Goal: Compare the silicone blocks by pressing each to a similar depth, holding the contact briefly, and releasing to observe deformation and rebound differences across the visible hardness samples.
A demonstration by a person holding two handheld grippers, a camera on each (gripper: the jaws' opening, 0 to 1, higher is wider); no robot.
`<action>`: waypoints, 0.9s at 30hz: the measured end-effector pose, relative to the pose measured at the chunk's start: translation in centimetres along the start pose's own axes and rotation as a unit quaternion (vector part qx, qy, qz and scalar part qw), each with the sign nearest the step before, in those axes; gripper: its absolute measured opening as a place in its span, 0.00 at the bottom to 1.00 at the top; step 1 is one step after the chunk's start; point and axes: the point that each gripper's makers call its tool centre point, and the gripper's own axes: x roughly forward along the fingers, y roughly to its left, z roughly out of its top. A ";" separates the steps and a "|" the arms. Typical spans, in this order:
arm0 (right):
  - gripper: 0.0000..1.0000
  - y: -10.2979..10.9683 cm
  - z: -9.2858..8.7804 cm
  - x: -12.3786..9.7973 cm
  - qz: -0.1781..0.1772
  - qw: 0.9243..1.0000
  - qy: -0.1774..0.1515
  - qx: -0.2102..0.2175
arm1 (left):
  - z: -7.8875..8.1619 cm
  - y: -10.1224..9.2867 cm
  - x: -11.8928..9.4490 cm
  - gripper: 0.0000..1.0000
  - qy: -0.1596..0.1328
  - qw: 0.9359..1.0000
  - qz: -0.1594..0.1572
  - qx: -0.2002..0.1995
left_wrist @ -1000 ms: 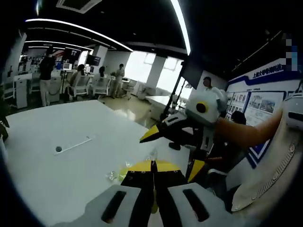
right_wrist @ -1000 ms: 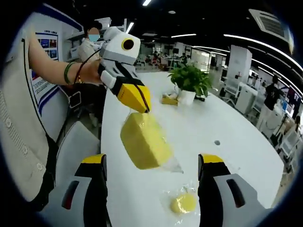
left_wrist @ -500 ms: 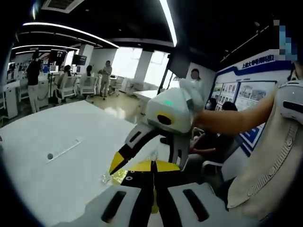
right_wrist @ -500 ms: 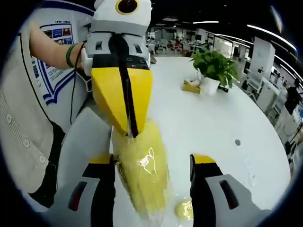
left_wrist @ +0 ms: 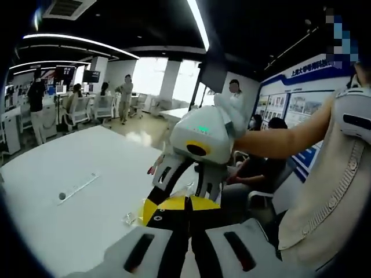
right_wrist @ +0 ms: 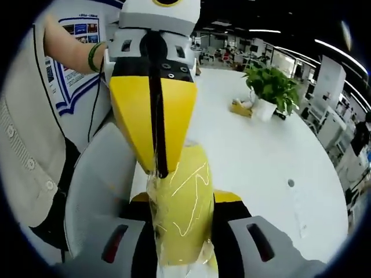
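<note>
While the right gripper's (right_wrist: 184, 200) jaws are rising from the bottom of the right gripper view, they are squeezing in on a yellow silicone block (right_wrist: 181, 214) wrapped in clear film, one jaw against each flank of it, so the gap between them is only as wide as the block. Hanging in the air above the near edge of the white table (right_wrist: 255, 156), the block is being pinched at its top by the left gripper (right_wrist: 156, 168), whose yellow jaws are meeting tightly on the wrapping with just a dark seam between them. A bare forearm with a green band at the wrist is reaching in behind that gripper, beside a person's pale ribbed top.

In the left gripper view, the left gripper (left_wrist: 186, 209) is showing its jaws pressed together at the bottom, with a sliver of the yellow block (left_wrist: 146, 209) and crinkled film peeking out just to their left. Straight ahead, the right gripper (left_wrist: 174, 200) is pointing back toward the camera, its white body and black arms straddling the block.

Farther off in the right gripper view, a potted plant (right_wrist: 268, 90) is standing on the table. Beyond the table (left_wrist: 64, 168), people are sitting and standing in an open office, and a blue-trimmed display board (left_wrist: 301, 107) is covering the wall.
</note>
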 end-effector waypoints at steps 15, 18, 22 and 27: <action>0.09 2.1 1.3 -0.5 0.014 0.999 -0.021 0.042 | 0.7 -1.3 -0.8 0.00 -0.018 0.999 -0.002 0.039; 0.08 2.4 2.0 -0.7 0.015 0.998 -0.042 0.047 | 1.1 -1.9 -0.7 0.00 -0.031 0.999 -0.002 0.044; 0.07 2.6 2.2 -0.8 0.017 0.998 -0.046 0.051 | 1.2 -2.1 -0.8 0.00 -0.037 0.998 -0.003 0.050; 0.05 2.6 2.2 -0.8 0.014 0.997 -0.047 0.053 | 1.3 -2.1 -0.9 0.00 -0.043 0.998 -0.004 0.056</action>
